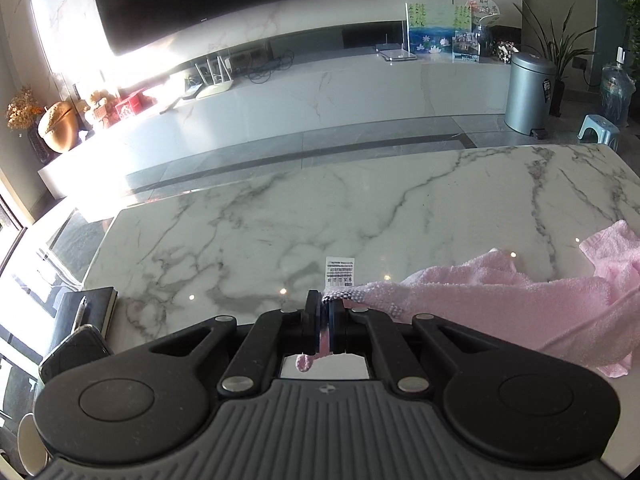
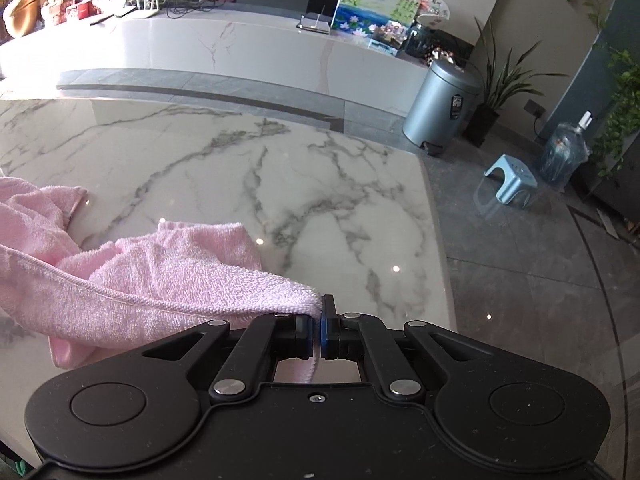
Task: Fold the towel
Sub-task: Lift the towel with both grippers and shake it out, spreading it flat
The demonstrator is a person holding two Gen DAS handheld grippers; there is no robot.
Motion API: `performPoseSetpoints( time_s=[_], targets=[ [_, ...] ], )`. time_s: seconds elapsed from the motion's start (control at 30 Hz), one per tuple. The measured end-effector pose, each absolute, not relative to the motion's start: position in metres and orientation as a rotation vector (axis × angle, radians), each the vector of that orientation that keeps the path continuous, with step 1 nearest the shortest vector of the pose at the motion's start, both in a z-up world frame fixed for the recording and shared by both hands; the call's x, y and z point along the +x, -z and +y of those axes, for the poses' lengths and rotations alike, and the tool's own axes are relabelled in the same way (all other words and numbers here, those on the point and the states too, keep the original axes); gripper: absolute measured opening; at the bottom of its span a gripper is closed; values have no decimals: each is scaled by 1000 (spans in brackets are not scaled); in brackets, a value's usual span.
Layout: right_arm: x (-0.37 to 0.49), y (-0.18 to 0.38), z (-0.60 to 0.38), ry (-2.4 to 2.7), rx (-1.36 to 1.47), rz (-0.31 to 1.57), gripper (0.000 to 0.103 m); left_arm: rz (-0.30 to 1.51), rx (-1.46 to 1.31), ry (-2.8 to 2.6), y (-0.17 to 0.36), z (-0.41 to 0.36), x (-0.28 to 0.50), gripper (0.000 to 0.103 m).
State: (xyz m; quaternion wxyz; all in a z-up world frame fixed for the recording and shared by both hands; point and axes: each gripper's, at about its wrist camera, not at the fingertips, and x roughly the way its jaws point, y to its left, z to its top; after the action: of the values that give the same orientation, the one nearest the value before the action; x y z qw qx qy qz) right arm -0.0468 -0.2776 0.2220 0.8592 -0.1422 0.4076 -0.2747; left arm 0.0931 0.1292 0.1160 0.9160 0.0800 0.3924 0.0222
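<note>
A: What is the left gripper (image 1: 325, 307) doing?

B: Its fingers (image 1: 311, 312) are clamped on a corner of the pink towel (image 1: 500, 300); the woven border and the white care label (image 1: 340, 272) stand just ahead of the tips, and a small pink tail hangs behind them toward the camera; from the pinch the cloth runs off to the right of the fingers.

A: And the right gripper (image 2: 320, 322)?

B: Pressed together on another corner of the towel (image 2: 168, 276); the hemmed edge leaves to the left of the fingers (image 2: 329, 320), and a strip of pink hangs down behind them.

A: Where does the rest of it lie?

B: Bunched and rumpled on the marble surface (image 1: 280, 220) between the two grippers; part sags from the pinched corners, part rests on the stone ahead and to the inner side of each pair of fingers.

A: Anything else close by?

B: A dark notebook (image 1: 86, 308) with a pen on it, left of the left fingers at the surface's edge; on the floor beyond the right fingers, a grey pedal bin (image 2: 440, 108) and a small blue stool (image 2: 510, 178).
</note>
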Motion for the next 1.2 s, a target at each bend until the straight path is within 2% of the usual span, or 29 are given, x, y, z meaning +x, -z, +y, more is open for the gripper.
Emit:
performPoseSetpoints(
  time_s=[0.47,0.9,1.03,1.2],
  targets=[
    [10,-324,-274,637,-419,715,1,697,278,-94,-189,129,154,3],
    [62,-398,-293,703,-463,571,1,584,325,-127,-233,118,220,3],
    [63,-407,-293,715,-486,551,1,560,338,-123,-239,114,220,3],
    [51,-391,-297,710,-475,578,1,577,341,-106,-223,112,206,3]
  ],
)
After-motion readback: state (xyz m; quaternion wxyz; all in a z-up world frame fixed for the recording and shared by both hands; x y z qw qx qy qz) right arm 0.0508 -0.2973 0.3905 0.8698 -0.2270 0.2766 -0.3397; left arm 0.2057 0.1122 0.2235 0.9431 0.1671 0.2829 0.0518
